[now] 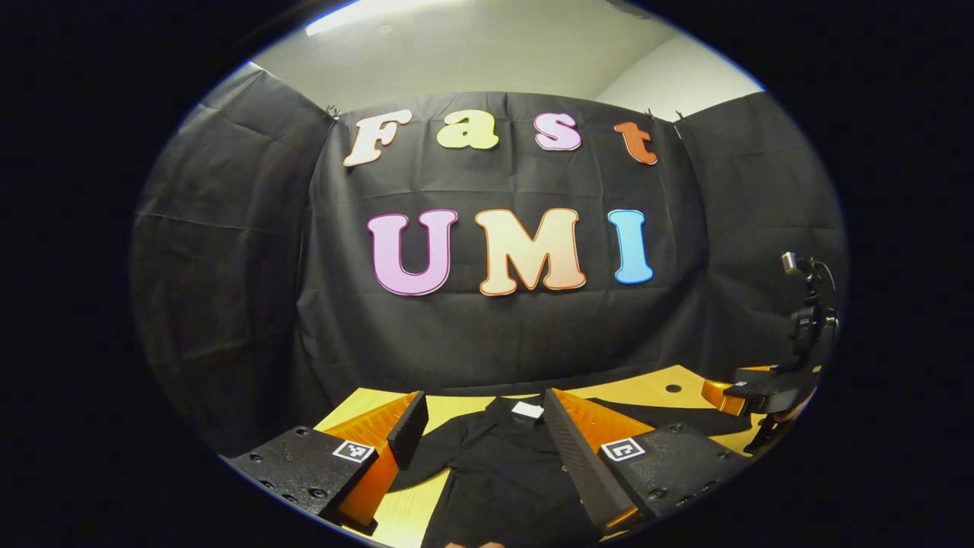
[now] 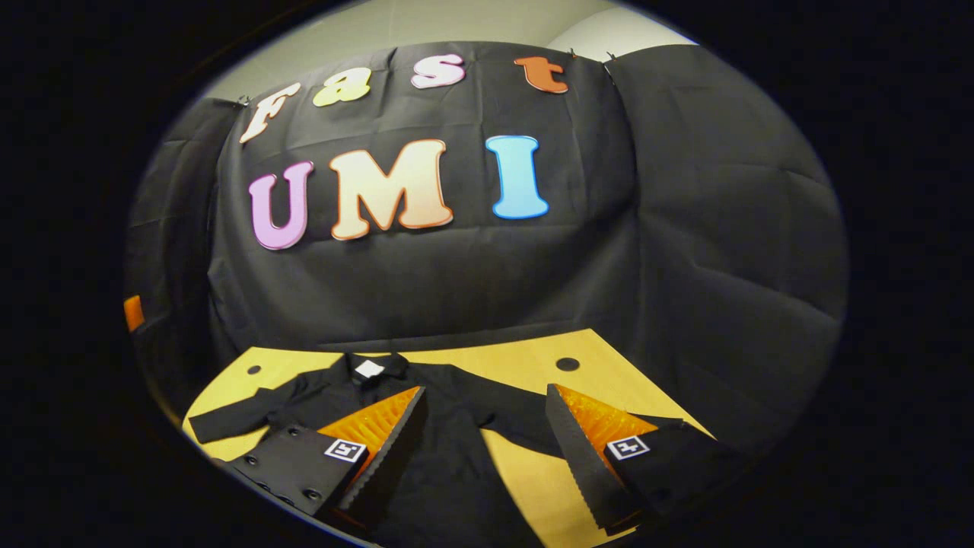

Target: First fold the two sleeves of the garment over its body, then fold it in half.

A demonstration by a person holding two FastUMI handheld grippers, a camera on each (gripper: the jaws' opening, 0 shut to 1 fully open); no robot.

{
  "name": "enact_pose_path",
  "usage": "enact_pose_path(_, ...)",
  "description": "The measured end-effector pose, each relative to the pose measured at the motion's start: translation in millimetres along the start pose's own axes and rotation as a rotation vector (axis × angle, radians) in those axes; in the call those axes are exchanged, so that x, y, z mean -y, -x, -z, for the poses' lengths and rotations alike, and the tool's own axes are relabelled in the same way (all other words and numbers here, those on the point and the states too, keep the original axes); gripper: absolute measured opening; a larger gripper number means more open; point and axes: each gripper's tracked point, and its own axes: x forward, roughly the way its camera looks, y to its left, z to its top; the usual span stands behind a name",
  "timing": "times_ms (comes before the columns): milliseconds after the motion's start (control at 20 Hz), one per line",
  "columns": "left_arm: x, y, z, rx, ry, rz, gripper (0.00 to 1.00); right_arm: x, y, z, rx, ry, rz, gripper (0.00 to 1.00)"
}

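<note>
the black garment (image 2: 426,426) lies spread flat on the yellow desk (image 2: 525,358), collar toward the booth wall, both sleeves seemingly still stretched outward. the left tongs (image 1: 483,434) hover open above its body; the right tongs (image 2: 483,426) hover open above its right side.

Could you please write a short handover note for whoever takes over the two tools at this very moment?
Left tool: open, holding nothing, hovering above the garment's collar area.
Right tool: open, holding nothing, above the garment's right side.
The black long-sleeved fabric garment lies flat on the yellow wooden table, collar with the white rectangular neck label toward the black cloth wall.
Done: nothing yet; both sleeves lie spread out to the sides.
Left: fold each sleeve over the body, then fold the garment in half.
</note>
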Motion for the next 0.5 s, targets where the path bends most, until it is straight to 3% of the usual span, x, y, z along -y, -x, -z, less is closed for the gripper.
enact_pose_path(500, 63, -20, 12, -0.049, -0.068, 0.056, 0.92, 140, -80, 68, -0.213, -0.043, 0.205, 0.99)
